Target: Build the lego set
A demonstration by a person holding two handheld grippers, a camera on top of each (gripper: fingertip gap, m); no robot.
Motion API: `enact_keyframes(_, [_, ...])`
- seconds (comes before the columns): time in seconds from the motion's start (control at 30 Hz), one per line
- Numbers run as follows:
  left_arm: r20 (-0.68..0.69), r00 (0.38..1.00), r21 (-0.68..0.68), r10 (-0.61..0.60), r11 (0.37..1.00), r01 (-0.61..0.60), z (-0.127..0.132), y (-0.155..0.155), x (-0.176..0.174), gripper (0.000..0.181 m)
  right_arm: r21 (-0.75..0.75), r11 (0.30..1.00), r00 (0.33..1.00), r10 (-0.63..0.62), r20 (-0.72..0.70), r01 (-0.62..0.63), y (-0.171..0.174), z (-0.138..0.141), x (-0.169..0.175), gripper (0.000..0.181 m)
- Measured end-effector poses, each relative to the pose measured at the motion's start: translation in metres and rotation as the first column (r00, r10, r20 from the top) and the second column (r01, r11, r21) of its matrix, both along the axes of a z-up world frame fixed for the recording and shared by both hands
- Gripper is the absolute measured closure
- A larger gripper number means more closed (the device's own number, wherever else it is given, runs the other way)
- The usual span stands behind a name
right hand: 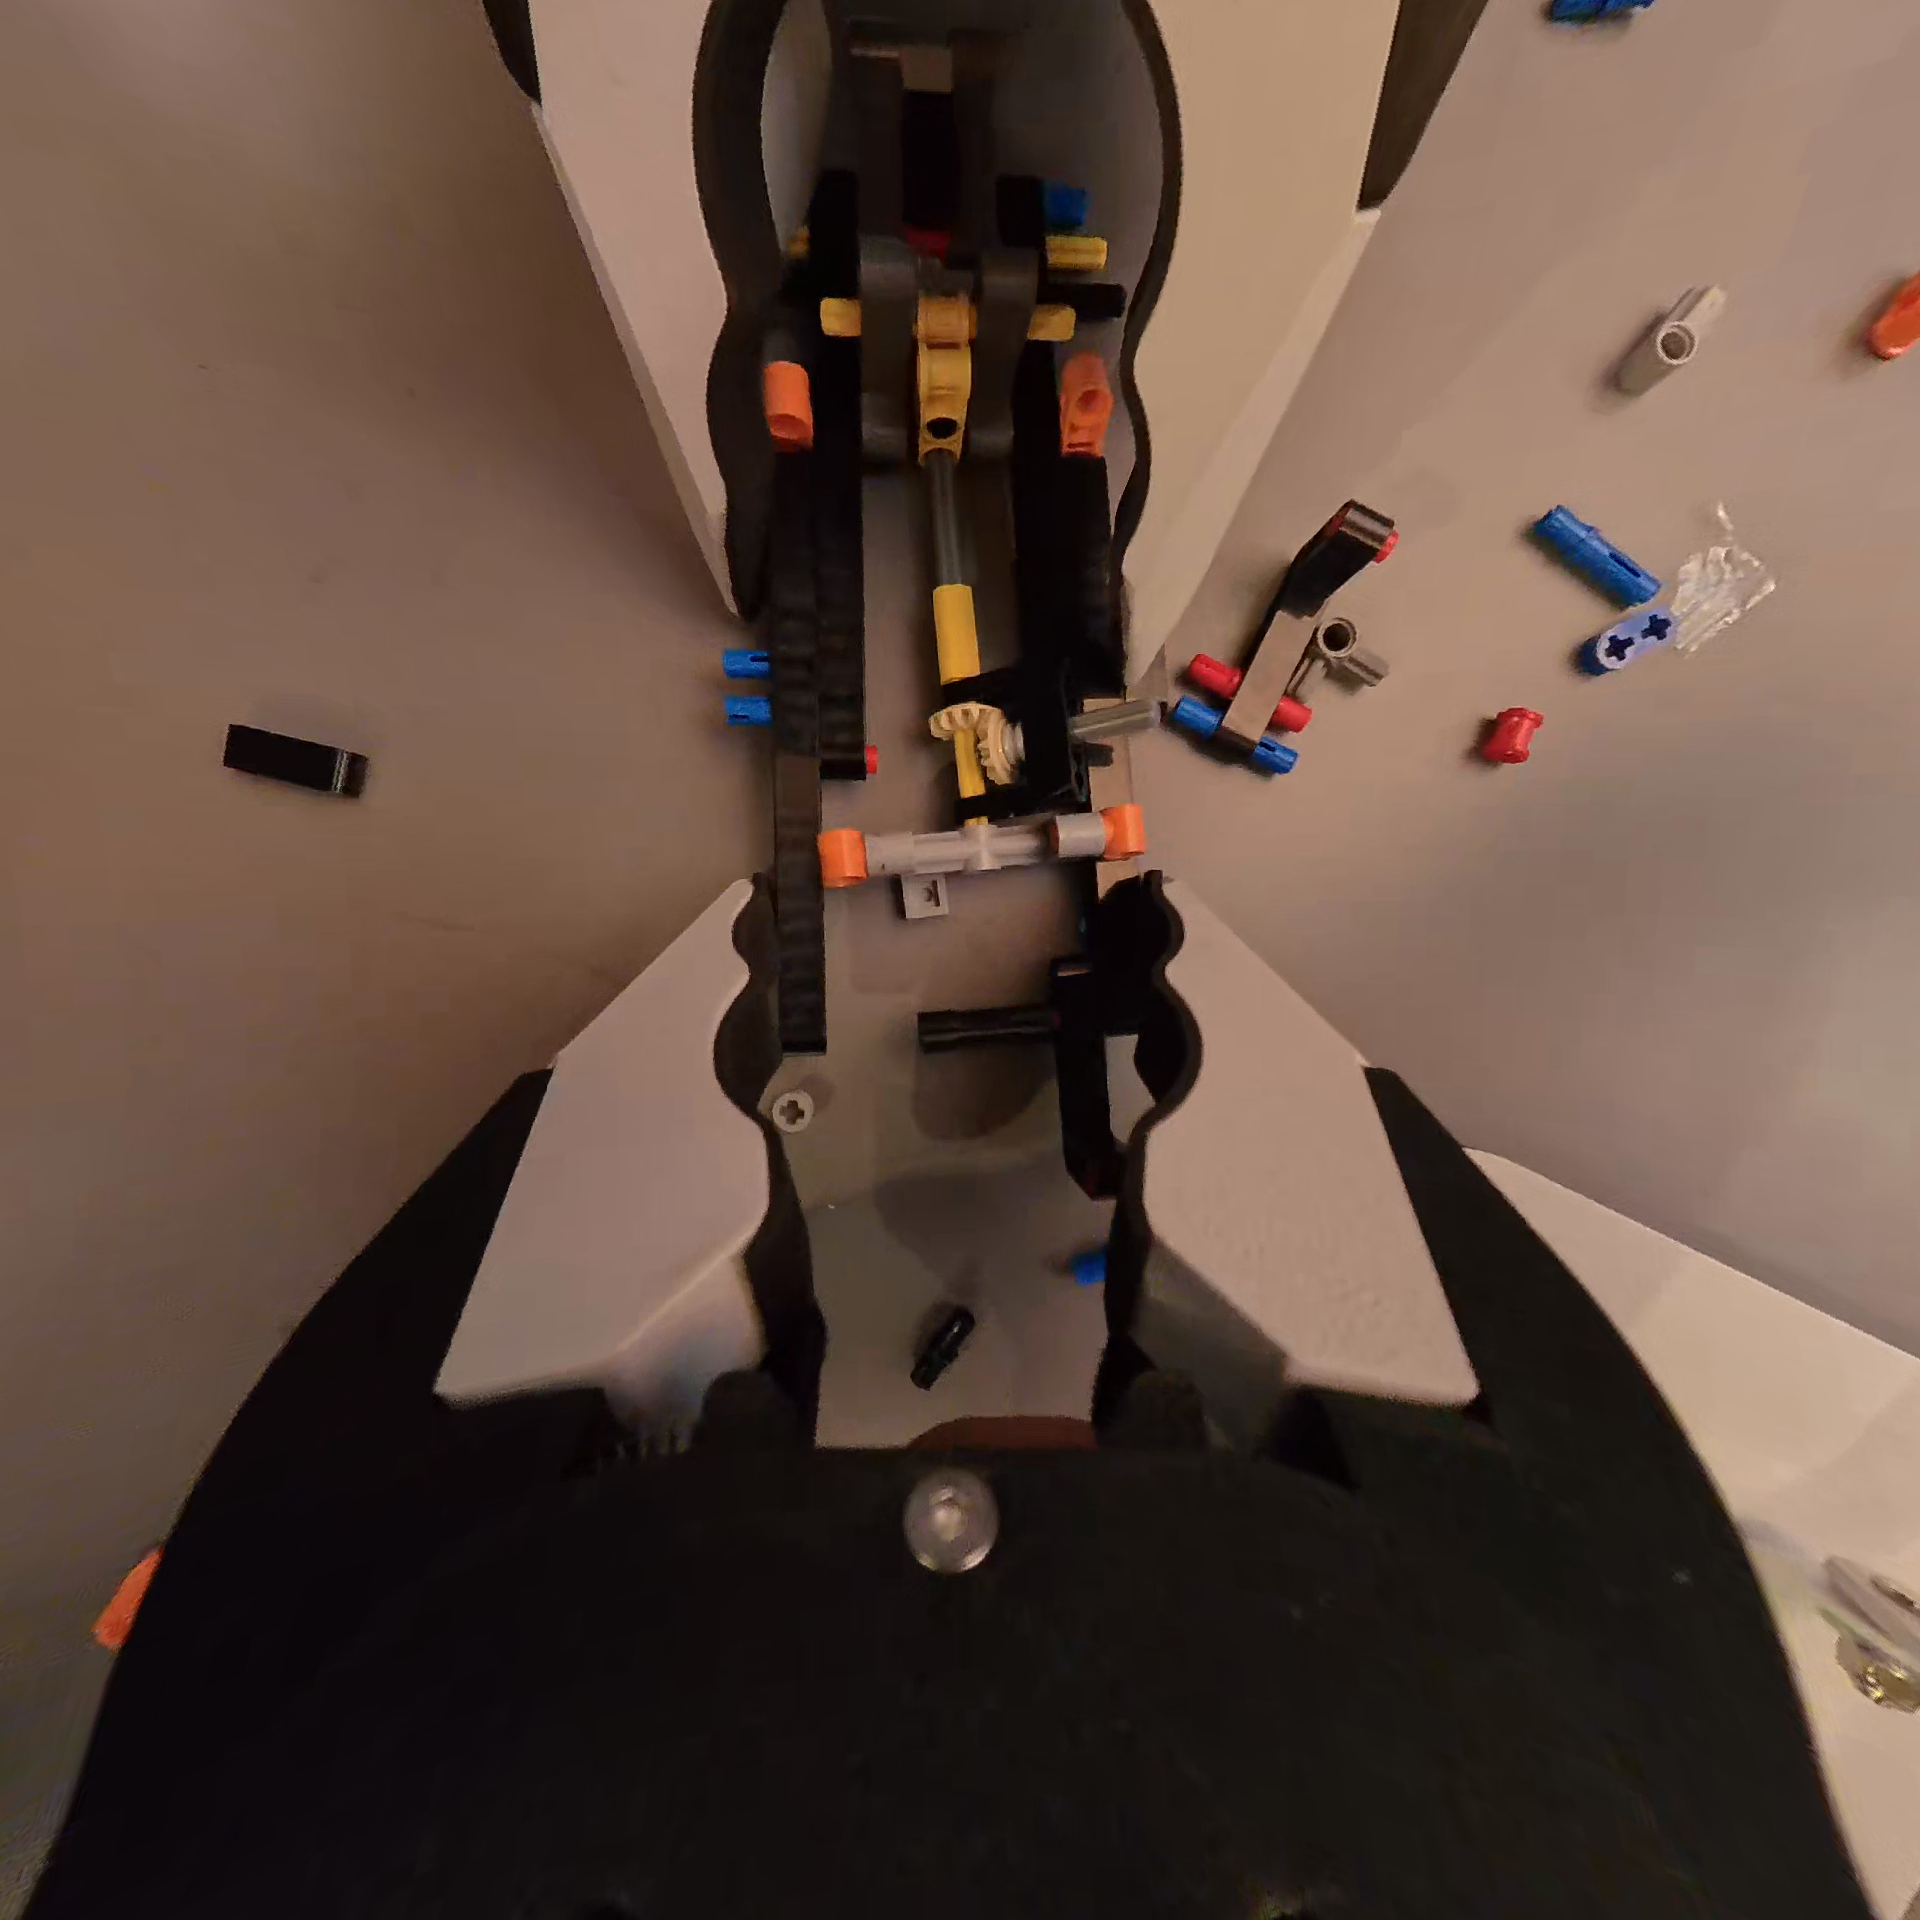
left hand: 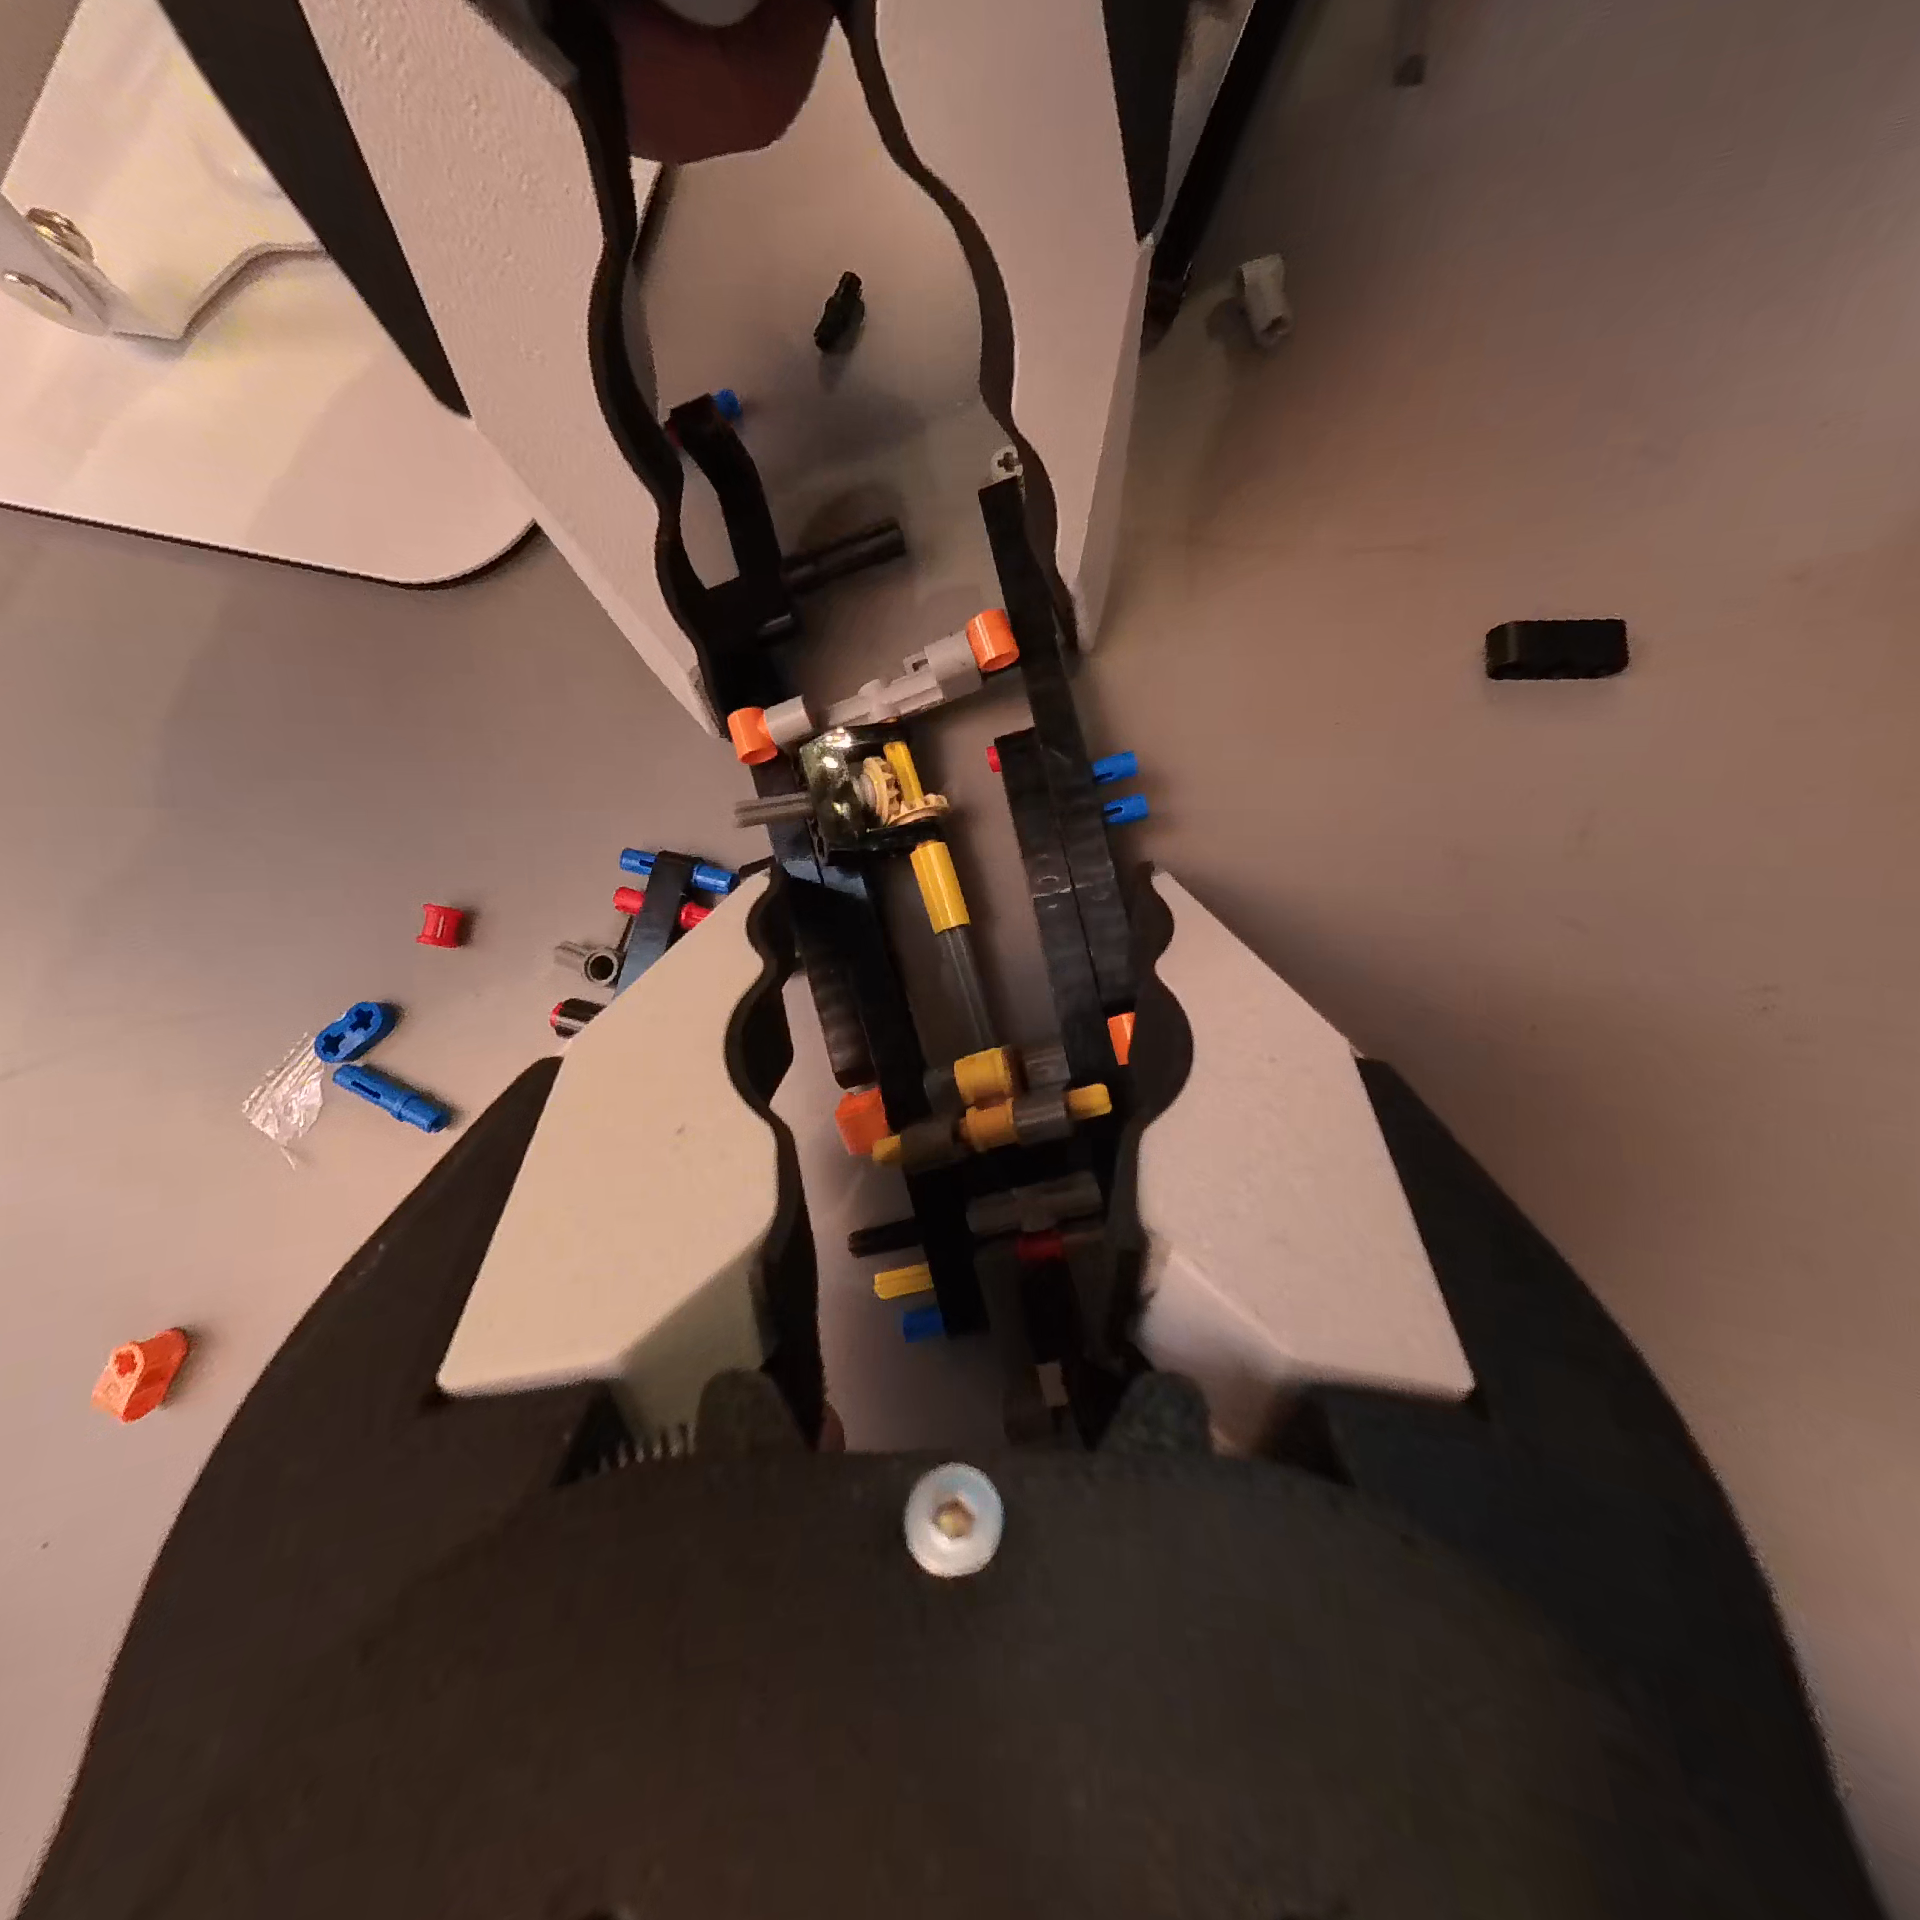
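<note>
A long lego chassis point(left hand: 1060, 883) of black beams, with a yellow axle, tan gears, a grey cross axle and orange bushes, lies on the grey table between both grippers. My left gripper point(left hand: 961, 894) is shut on the end with the yellow and grey connectors. My right gripper point(right hand: 956, 899) faces it and is shut on the other end of the chassis point(right hand: 831, 623), its pads against the side beams. Each gripper shows in the other's view, the right point(left hand: 894, 675) and the left point(right hand: 935, 634), both at the top.
Loose parts lie on the table: a short black beam point(left hand: 1555, 648), a red bush point(left hand: 444, 925), blue pieces point(left hand: 390, 1096), an orange connector point(left hand: 140, 1371), a black beam with blue and red pins point(right hand: 1262, 675), a grey connector point(right hand: 1668, 338). A black pin point(right hand: 940, 1345) lies between my right fingers. A white board point(left hand: 208, 416) lies beside. My right fingertips sit around 4 cm from my left ones.
</note>
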State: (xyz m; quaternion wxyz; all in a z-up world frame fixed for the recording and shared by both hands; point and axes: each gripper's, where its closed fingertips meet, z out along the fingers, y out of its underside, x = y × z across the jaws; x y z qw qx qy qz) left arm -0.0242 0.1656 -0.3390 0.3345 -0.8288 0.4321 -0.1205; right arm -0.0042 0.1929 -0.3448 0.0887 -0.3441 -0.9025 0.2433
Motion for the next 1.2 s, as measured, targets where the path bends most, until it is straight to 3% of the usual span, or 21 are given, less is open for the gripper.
enact_keyframes(0.53, [0.037, 0.999, 0.016, 0.017, 1.000, -0.017, 0.001, 0.001, -0.001, 0.120, 0.014, 1.000, 1.000, -0.014, 0.003, 0.014, -0.002, 0.000, 0.001, 0.116])
enact_keyframes(0.7, [0.084, 0.996, -0.004, 0.042, 0.999, -0.041, 0.003, 0.002, -0.002, 0.121, 0.002, 0.997, 0.997, -0.080, 0.015, 0.080, -0.001, 0.001, 0.000, 0.113])
enact_keyframes(0.8, [0.155, 0.984, -0.048, 0.085, 0.996, -0.078, 0.009, 0.004, -0.005, 0.133, -0.007, 0.992, 0.989, -0.128, -0.072, 0.128, 0.003, 0.022, -0.002, 0.108])
enact_keyframes(0.87, [0.184, 0.976, -0.076, 0.118, 0.992, -0.105, 0.010, 0.006, -0.008, 0.134, -0.030, 0.986, 0.976, -0.168, -0.136, 0.165, 0.003, 0.039, 0.001, 0.114])
enact_keyframes(0.97, [0.258, 0.952, -0.144, 0.163, 0.981, -0.129, 0.015, 0.007, -0.009, 0.135, -0.023, 0.977, 0.954, -0.213, -0.209, 0.213, 0.005, 0.048, 0.013, 0.143])
enact_keyframes(1.07, [0.337, 0.924, -0.230, 0.179, 0.968, -0.104, 0.021, 0.005, -0.008, 0.146, 0.015, 0.971, 0.939, -0.225, -0.260, 0.237, 0.006, 0.043, 0.016, 0.147])
enact_keyframes(1.2, [0.416, 0.882, -0.347, 0.223, 0.935, -0.073, 0.023, 0.003, -0.008, 0.147, 0.077, 0.973, 0.927, -0.179, -0.329, 0.215, 0.004, 0.036, 0.010, 0.159])
